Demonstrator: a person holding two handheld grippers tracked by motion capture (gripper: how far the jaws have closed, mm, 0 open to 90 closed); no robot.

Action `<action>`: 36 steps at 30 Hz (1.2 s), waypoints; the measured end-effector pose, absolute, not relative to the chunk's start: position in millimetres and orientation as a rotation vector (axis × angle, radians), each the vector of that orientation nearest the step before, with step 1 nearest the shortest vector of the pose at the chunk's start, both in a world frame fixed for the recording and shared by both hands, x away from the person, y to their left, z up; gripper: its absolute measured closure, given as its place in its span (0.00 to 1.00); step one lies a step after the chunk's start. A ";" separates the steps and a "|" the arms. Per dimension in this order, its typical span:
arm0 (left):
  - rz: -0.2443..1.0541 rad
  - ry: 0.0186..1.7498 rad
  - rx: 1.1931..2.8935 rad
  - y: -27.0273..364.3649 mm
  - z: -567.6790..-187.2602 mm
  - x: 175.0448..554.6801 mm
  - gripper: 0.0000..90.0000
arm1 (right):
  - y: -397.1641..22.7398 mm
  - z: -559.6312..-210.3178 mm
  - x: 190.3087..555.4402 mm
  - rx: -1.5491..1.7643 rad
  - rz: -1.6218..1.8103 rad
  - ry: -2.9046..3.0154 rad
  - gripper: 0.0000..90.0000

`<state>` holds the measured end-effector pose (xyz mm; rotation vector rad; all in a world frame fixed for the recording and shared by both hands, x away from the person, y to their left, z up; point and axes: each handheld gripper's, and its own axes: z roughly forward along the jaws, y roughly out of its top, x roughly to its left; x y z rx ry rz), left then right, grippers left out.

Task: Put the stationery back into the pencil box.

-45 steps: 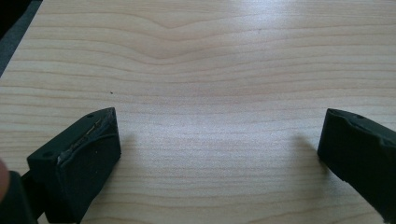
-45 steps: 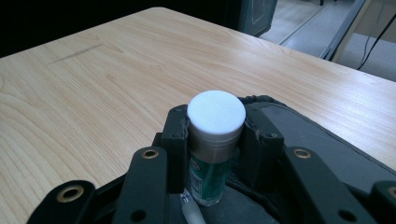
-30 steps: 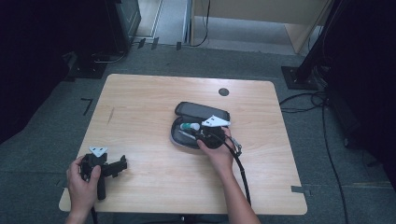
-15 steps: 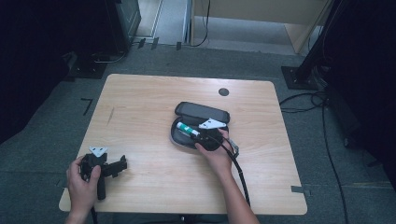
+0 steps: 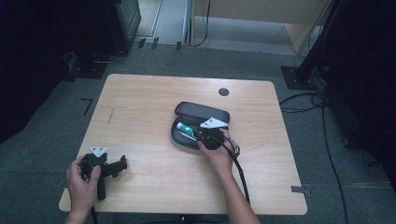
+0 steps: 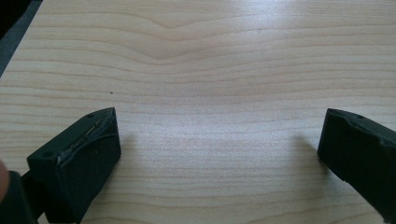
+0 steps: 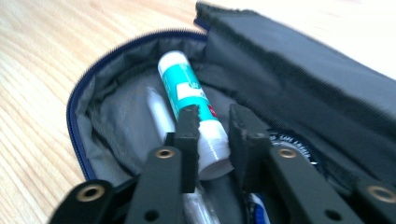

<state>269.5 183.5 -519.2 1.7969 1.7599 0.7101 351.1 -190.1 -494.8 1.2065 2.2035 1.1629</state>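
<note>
Apparently right gripper around glue stick.

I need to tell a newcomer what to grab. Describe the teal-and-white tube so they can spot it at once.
Start at the wooden table and find the open dark pouch near its middle. Inside, on the grey lining, the teal-and-white tube lies between the jaws of the right tool. Its teal label and white ends set it apart from the thin clear pen lying alongside.

wood table w/ open pouch
</note>
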 end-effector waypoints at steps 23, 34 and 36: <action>0.710 1.760 1.797 183.5 -519.2 269.5 0.00 | -204.6 -462.9 323.3 1.174 1.278 2.123 0.36; 0.710 1.760 1.797 183.5 -519.1 269.5 0.00 | -223.6 -443.6 297.8 1.230 1.210 2.080 0.10; 0.710 1.760 1.797 183.5 -519.1 269.5 0.00 | -227.5 -442.6 295.1 1.250 1.221 2.082 0.04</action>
